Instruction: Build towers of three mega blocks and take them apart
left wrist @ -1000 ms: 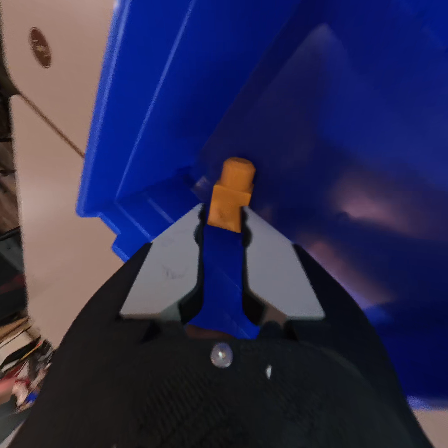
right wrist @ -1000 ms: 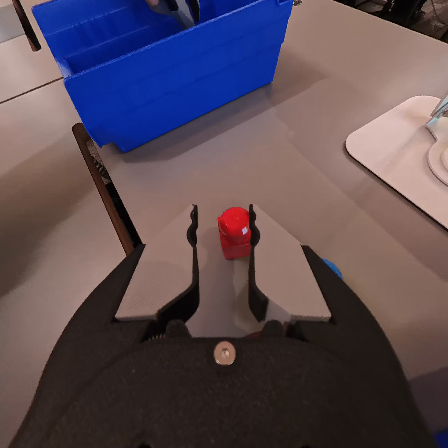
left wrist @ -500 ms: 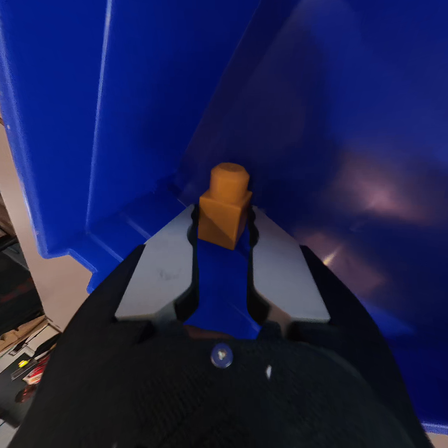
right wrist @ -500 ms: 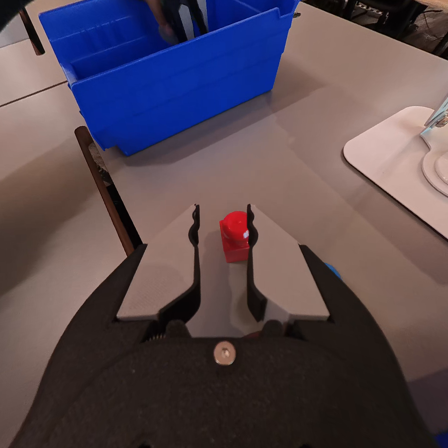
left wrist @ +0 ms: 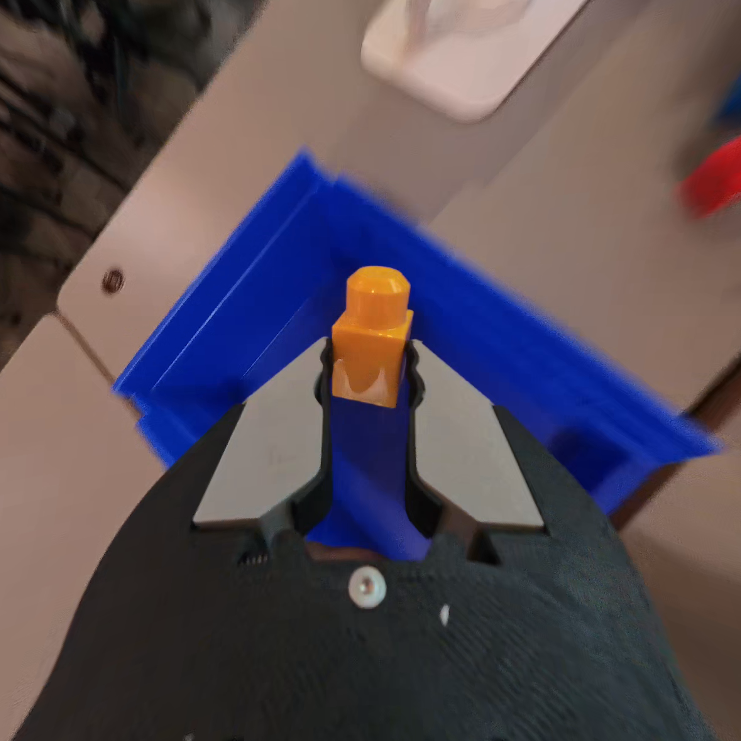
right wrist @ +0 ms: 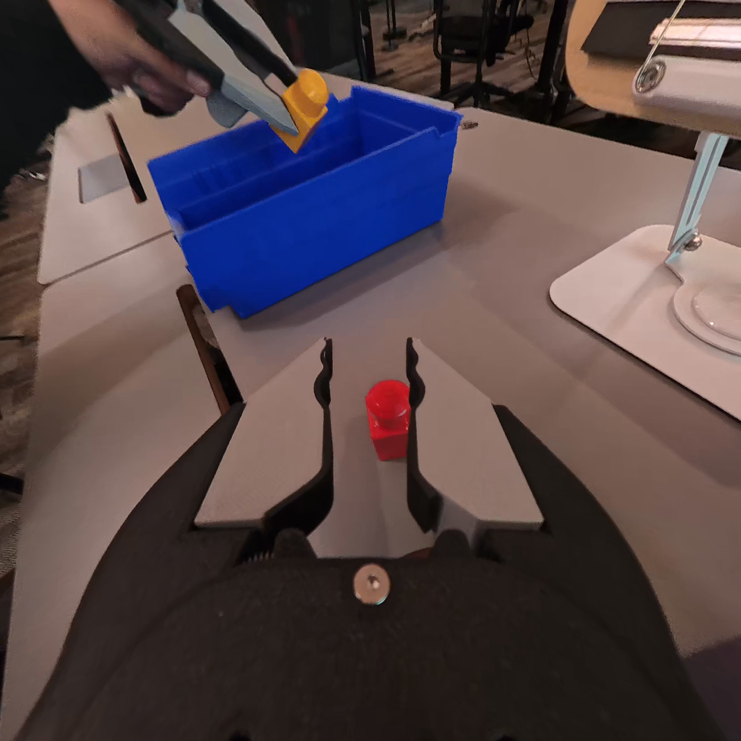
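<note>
My left gripper [left wrist: 369, 353] is shut on an orange block [left wrist: 371, 341] and holds it in the air above the blue bin [left wrist: 501, 345]. The same gripper [right wrist: 294, 120], the orange block [right wrist: 304, 106] and the bin [right wrist: 320, 240] show at the top of the right wrist view. My right gripper [right wrist: 368, 345] is open above the grey table [right wrist: 501, 320]. A red block [right wrist: 389, 421] stands upright on the table between its fingers, close to the right finger [right wrist: 449, 433]. A red blur [left wrist: 711, 180] sits at the right edge of the left wrist view.
A white stand base [right wrist: 649, 296] with a pale metal post [right wrist: 693, 200] lies at the right; it also shows in the left wrist view [left wrist: 461, 56]. A dark gap [right wrist: 204, 345] splits the table sections left of my right gripper. Chairs stand beyond the table. It is some 7 cm from my right tips to the red blur [left wrist: 711, 180].
My left gripper has lifted the orange block up out of the blue bin. My right gripper has drawn back and up, so the red block now sits deeper between its fingers.
</note>
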### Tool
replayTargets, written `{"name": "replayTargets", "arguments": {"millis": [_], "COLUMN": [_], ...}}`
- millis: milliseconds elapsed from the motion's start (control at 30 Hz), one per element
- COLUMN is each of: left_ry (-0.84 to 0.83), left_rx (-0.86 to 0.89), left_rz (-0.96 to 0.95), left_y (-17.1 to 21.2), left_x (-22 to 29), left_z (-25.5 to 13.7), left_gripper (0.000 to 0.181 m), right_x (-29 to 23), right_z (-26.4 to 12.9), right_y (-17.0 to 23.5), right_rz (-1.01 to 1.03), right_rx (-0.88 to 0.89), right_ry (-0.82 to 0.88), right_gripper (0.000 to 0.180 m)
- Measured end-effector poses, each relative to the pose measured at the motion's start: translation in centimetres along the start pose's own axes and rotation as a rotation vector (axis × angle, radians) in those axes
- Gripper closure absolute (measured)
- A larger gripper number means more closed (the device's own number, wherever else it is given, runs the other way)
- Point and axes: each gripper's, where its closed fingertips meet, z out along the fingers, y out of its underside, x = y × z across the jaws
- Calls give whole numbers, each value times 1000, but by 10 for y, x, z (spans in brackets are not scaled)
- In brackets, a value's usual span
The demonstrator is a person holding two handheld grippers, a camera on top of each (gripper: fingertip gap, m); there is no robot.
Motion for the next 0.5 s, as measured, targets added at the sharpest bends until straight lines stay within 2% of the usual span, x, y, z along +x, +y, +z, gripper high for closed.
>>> {"name": "replayTargets", "arguments": {"millis": [100,200,333,500], "left_ry": [51,142,362,520], "left_rx": [263,397,527,605], "left_rz": [-65,-70,-92,-144], "left_y": [-48,-73,-98,-114], "left_x": [47,109,191,233], "left_z": [-29,-40,-34,-4], "left_gripper": [145,145,146,146], "right_x": [-6,-15,-25,-30], "right_z": [-8,-17,-25,-40], "right_y": [-14,-26,-34,-41], "right_rz": [5,3,-23,-29], "right_rx": [74,143,186,243], "right_ry": [-47,-109,-183,-273], "right_gripper": [145,144,142,140]}}
